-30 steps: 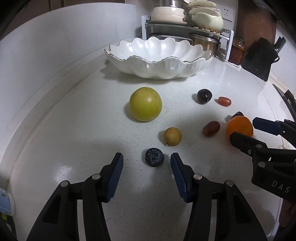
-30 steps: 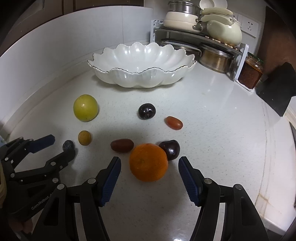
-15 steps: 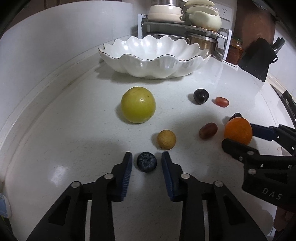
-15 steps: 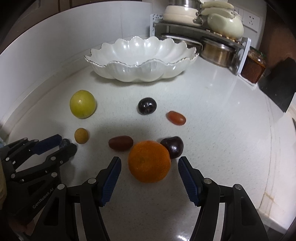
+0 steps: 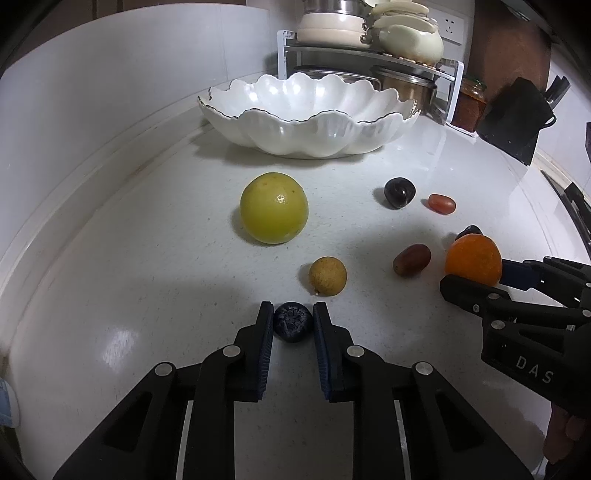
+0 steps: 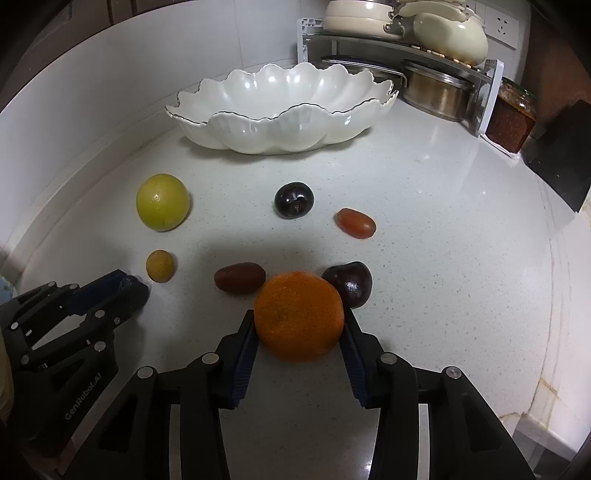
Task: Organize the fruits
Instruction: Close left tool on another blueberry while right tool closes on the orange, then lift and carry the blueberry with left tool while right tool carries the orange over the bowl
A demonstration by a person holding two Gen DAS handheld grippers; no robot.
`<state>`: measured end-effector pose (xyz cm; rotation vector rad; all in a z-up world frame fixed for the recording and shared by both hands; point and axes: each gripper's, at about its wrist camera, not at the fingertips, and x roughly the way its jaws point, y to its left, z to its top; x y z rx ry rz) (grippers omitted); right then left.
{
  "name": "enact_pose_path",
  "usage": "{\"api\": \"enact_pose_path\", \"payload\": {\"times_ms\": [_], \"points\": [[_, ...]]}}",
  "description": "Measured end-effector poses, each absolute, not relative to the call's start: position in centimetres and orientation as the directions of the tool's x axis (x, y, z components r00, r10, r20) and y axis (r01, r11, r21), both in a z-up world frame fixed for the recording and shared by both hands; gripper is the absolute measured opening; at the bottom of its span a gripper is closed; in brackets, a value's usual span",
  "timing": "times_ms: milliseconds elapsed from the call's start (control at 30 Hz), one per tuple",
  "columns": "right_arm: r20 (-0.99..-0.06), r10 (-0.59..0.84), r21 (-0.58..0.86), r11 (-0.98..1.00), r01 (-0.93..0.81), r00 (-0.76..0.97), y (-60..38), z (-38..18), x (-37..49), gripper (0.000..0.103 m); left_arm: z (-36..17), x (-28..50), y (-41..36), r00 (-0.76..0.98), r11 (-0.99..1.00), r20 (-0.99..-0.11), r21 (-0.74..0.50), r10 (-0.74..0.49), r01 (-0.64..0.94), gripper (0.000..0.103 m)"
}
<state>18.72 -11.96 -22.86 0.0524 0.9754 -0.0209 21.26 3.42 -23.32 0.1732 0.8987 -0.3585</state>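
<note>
Far dark fruit (image 5: 469, 232) mostly hidden behind orange (image 5: 473, 260) in left view; blueberry (image 6: 127, 281) barely visible between left gripper (image 6: 129, 286) fingers in right view; rack pots (image 5: 369, 22) cut off at top.

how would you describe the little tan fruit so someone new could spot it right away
Start at the white scalloped bowl on the counter and come forward past the big yellow-green fruit. The small tan fruit sits just in front of it, beside the blueberry between the left gripper fingers. It alone is dull, rough and sandy-brown.
</note>
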Motion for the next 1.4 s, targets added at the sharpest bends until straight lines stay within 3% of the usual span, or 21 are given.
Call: {"api": "enact_pose_path", "payload": {"times_ms": [1400], "points": [[-0.753,0.022,0.038,0.999,0.01,0.657,-14.0,-15.3,18.7,0.044,-15.7,21.1,1.7,0.635,0.958,-0.746,-0.013,-0.2,0.288,0.022]]}}
